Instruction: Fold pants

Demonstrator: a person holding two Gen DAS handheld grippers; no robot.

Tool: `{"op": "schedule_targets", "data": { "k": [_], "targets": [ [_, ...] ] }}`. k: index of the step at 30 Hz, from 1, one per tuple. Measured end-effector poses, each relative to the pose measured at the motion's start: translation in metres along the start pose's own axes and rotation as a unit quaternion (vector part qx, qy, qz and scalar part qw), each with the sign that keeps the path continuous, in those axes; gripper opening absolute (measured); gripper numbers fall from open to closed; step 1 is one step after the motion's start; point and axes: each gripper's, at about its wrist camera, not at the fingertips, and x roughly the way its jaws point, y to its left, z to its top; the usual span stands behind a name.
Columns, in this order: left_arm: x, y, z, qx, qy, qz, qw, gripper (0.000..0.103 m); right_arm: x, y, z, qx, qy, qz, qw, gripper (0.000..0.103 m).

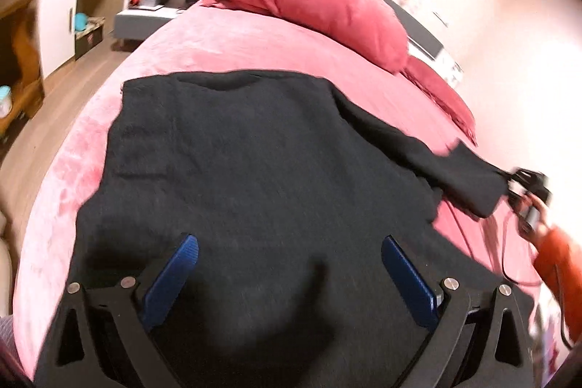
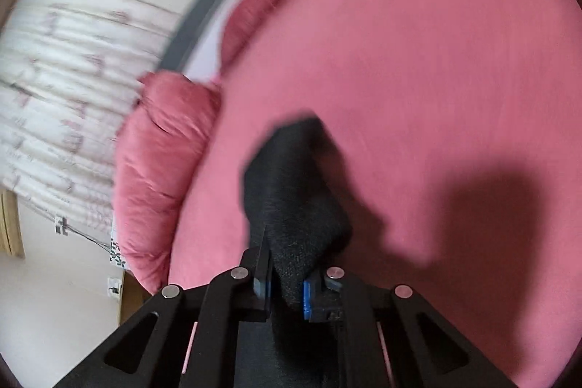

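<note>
Pants (image 2: 294, 206) pinched in right tool (image 2: 285, 293), lifted.

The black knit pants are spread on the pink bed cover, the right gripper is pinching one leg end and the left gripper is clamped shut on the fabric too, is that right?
Not quite. The left gripper is open, its blue pads spread apart above the black knit pants, as the left wrist view shows. The rest holds: the pants lie on the pink bed cover and the right gripper pinches one leg end.

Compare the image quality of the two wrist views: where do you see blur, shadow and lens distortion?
Left wrist view: fisheye bulges the pink bed; black pants fairly sharp, right gripper smeared at the edge. Right wrist view: curtain and pillow streaked by motion blur; a dark shadow falls on the bedspread.
</note>
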Motion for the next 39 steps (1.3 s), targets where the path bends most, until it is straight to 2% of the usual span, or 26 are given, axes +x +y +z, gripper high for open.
{"op": "schedule_targets", "data": {
  "k": [3, 5, 6, 8, 10, 12, 13, 14, 16, 18, 20, 24, 26, 28, 30, 32, 35, 36, 37, 38, 39],
  "targets": [
    [0.011, 0.0, 0.008, 0.018, 0.005, 0.011, 0.9998, 0.101, -0.059, 0.03, 0.024, -0.048, -0.072, 0.011, 0.996, 0.01],
    [0.02, -0.003, 0.007, 0.05, 0.014, 0.018, 0.9985, 0.102, -0.106, 0.049, 0.036, -0.103, -0.119, 0.011, 0.987, 0.01],
    [0.026, -0.005, 0.004, 0.068, 0.021, 0.022, 0.9973, 0.102, -0.131, 0.055, 0.036, -0.143, -0.134, 0.0, 0.981, 0.01],
    [0.039, -0.009, -0.003, 0.102, 0.032, 0.036, 0.9936, 0.102, -0.152, 0.052, 0.032, -0.192, -0.136, -0.043, 0.971, 0.011],
    [0.045, -0.015, -0.013, 0.146, 0.036, 0.055, 0.9871, 0.103, -0.15, 0.024, 0.026, -0.204, -0.105, -0.128, 0.965, 0.017],
    [0.048, -0.024, -0.02, 0.188, 0.041, 0.074, 0.9784, 0.103, -0.13, -0.023, 0.022, -0.171, -0.019, -0.201, 0.964, 0.025],
    [0.046, -0.026, -0.023, 0.197, 0.041, 0.076, 0.9766, 0.103, -0.122, -0.05, 0.017, -0.145, 0.019, -0.243, 0.959, 0.027],
    [0.044, -0.027, -0.026, 0.203, 0.042, 0.072, 0.9756, 0.103, -0.121, -0.068, 0.012, -0.126, 0.036, -0.261, 0.957, 0.028],
    [0.04, -0.023, -0.029, 0.206, 0.047, 0.068, 0.9751, 0.103, -0.137, -0.093, 0.002, -0.086, 0.016, -0.247, 0.965, 0.037],
    [0.035, -0.016, -0.034, 0.193, 0.047, 0.064, 0.9779, 0.103, -0.159, -0.106, -0.004, -0.054, -0.017, -0.217, 0.975, 0.038],
    [0.032, -0.012, -0.038, 0.181, 0.039, 0.061, 0.9807, 0.103, -0.179, -0.116, -0.008, -0.038, -0.039, -0.217, 0.975, 0.039],
    [0.03, -0.016, -0.039, 0.176, 0.038, 0.074, 0.9809, 0.103, -0.189, -0.131, -0.012, -0.015, -0.031, -0.216, 0.976, 0.039],
    [0.03, -0.022, -0.034, 0.171, 0.043, 0.065, 0.9822, 0.103, -0.188, -0.133, -0.011, 0.006, -0.022, -0.206, 0.978, 0.039],
    [0.029, -0.029, -0.023, 0.17, 0.032, 0.056, 0.9833, 0.103, -0.183, -0.137, -0.005, 0.021, -0.017, -0.198, 0.98, 0.039],
    [0.035, -0.034, -0.009, 0.171, 0.02, 0.071, 0.9824, 0.103, -0.16, -0.129, 0.006, 0.022, 0.005, -0.208, 0.978, 0.039],
    [0.047, -0.034, 0.012, 0.153, 0.014, 0.094, 0.9837, 0.103, -0.139, -0.103, 0.027, -0.007, 0.019, -0.218, 0.976, 0.039],
    [0.064, -0.026, 0.023, 0.118, 0.015, 0.09, 0.9889, 0.103, -0.131, -0.052, 0.049, -0.068, -0.013, -0.168, 0.983, 0.039],
    [0.071, -0.023, 0.023, 0.113, 0.024, 0.091, 0.9891, 0.103, -0.128, -0.039, 0.052, -0.083, -0.015, -0.168, 0.982, 0.039],
    [0.077, -0.021, 0.019, 0.114, 0.032, 0.094, 0.9885, 0.103, -0.125, -0.032, 0.052, -0.092, -0.01, -0.184, 0.978, 0.039],
    [0.081, -0.02, 0.015, 0.116, 0.037, 0.094, 0.988, 0.103, -0.122, -0.028, 0.049, -0.099, -0.003, -0.22, 0.97, 0.039],
    [0.079, -0.019, 0.011, 0.119, 0.027, 0.091, 0.9883, 0.103, -0.121, -0.027, 0.046, -0.104, 0.001, -0.243, 0.964, 0.04]
  ]
}}
